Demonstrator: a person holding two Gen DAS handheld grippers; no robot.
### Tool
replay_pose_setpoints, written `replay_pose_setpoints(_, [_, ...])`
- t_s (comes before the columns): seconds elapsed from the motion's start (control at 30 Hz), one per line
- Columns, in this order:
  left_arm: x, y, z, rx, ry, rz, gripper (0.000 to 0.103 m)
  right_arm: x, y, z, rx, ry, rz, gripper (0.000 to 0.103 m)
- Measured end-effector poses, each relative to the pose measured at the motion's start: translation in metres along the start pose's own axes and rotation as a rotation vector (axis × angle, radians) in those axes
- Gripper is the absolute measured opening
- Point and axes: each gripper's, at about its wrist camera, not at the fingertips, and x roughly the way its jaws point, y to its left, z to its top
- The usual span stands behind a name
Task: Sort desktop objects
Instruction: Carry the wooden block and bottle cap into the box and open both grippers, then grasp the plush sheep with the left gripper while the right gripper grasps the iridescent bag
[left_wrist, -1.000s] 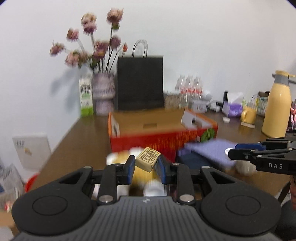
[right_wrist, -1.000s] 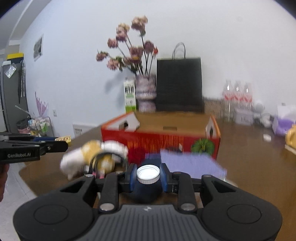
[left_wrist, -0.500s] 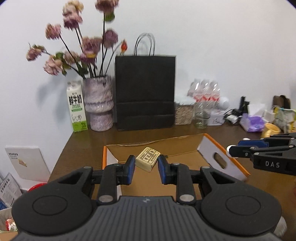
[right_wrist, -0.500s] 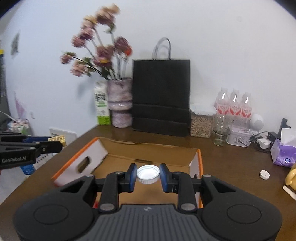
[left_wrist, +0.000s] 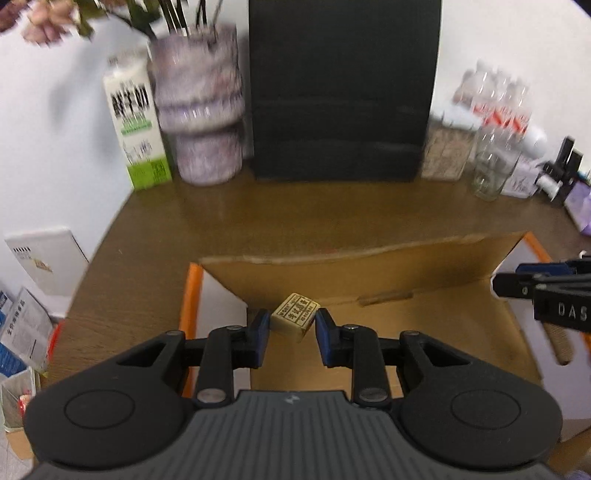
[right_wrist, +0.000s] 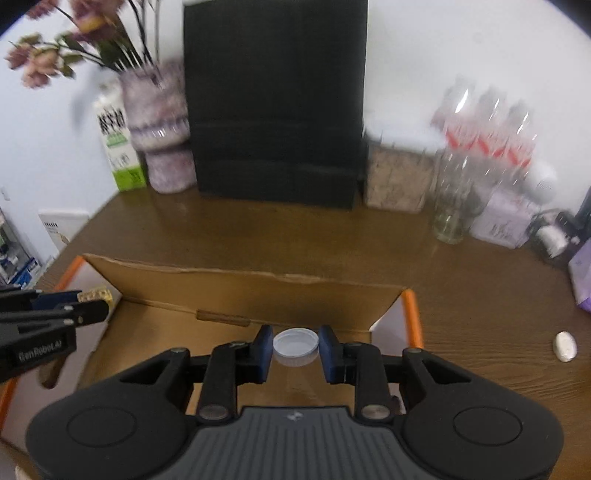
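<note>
Left gripper (left_wrist: 289, 331) clamped on a small tan wrapped block (left_wrist: 295, 315), printed label up, pinched at its two sides between the blue pads (left_wrist: 260, 333). Held a bit tilted, hanging over the open cardboard box (left_wrist: 369, 266), near its left wall. Probably there because the box is the sorting bin and the drop comes next.

Right gripper (right_wrist: 296, 349) closed on a white plastic bottle cap (right_wrist: 296, 346), open side up, squeezed across its rim. Also poised above the same box (right_wrist: 236, 280), toward the back right corner. Each gripper visible at the edge of the other one's view, so both loads sitting side by side over the box, well apart from each other.

Box itself: flaps open, orange trim, brown floor. Looks empty in the parts that show, though the grippers hide a good chunk of the bottom, so can't swear to it.

Further out on the brown surface (right_wrist: 480, 295): a small white oval thing (right_wrist: 565, 346) lying right of the box, maybe another item to sort. Along the wall, a black paper bag (left_wrist: 343, 88), a flower vase (left_wrist: 201, 110), a milk carton (left_wrist: 136, 122), water bottles (right_wrist: 487, 125) and a clear glass (right_wrist: 450, 195) that seems to hold nothing. All blurry, so no finer detail.
</note>
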Motion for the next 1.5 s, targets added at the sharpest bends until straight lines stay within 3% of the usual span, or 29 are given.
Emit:
replay_pose_setpoints(0.07, [0.011,0.001,-0.001,0.008,0.02,-0.003,0.027,0.016,0.001,0.002,-0.015,0.026,-0.011,0.008])
replay_pose_setpoints(0.3, [0.033,0.004,-0.005,0.033,0.077,0.016,0.027,0.044,-0.005,-0.003,-0.016,0.092,-0.014,0.011])
replay_pose_setpoints(0.33, [0.034,0.003,-0.006,0.039,0.086,0.013,0.027,0.047,-0.006,-0.005,-0.012,0.104,-0.013,0.014])
replay_pose_setpoints(0.43, [0.036,0.003,-0.009,0.041,0.112,-0.002,0.028,0.053,-0.009,-0.012,0.003,0.131,0.002,0.037])
replay_pose_setpoints(0.53, [0.035,0.004,-0.01,0.037,0.113,-0.005,0.029,0.052,-0.005,-0.019,-0.02,0.131,0.028,0.047])
replay_pose_setpoints(0.8, [0.027,-0.003,-0.017,0.078,0.105,0.013,0.029,0.037,0.004,-0.028,-0.021,0.135,0.017,0.052])
replay_pose_setpoints(0.87, [0.02,-0.004,-0.016,0.082,0.073,0.024,0.032,0.031,0.003,-0.027,-0.012,0.124,0.021,0.055])
replay_pose_setpoints(0.93, [0.006,-0.004,-0.013,0.078,0.03,0.017,0.042,0.021,0.003,-0.023,-0.011,0.095,0.03,0.06])
replay_pose_setpoints(1.03, [-0.019,-0.005,-0.008,0.08,-0.038,0.011,0.058,-0.009,0.005,-0.016,-0.027,0.025,0.038,0.079])
replay_pose_setpoints(1.1, [-0.039,-0.005,-0.007,0.076,-0.094,0.003,0.08,-0.029,0.006,-0.013,-0.039,-0.023,0.04,0.087])
replay_pose_setpoints(1.2, [-0.073,-0.003,-0.012,0.075,-0.187,0.005,0.103,-0.065,0.007,-0.014,-0.058,-0.094,0.053,0.095])
replay_pose_setpoints(1.27, [-0.096,-0.001,-0.019,0.08,-0.253,0.005,0.103,-0.093,0.008,-0.022,-0.072,-0.145,0.075,0.102])
replay_pose_setpoints(1.5, [-0.164,0.015,-0.066,0.045,-0.386,0.0,0.103,-0.173,0.012,-0.08,-0.147,-0.286,0.106,0.103])
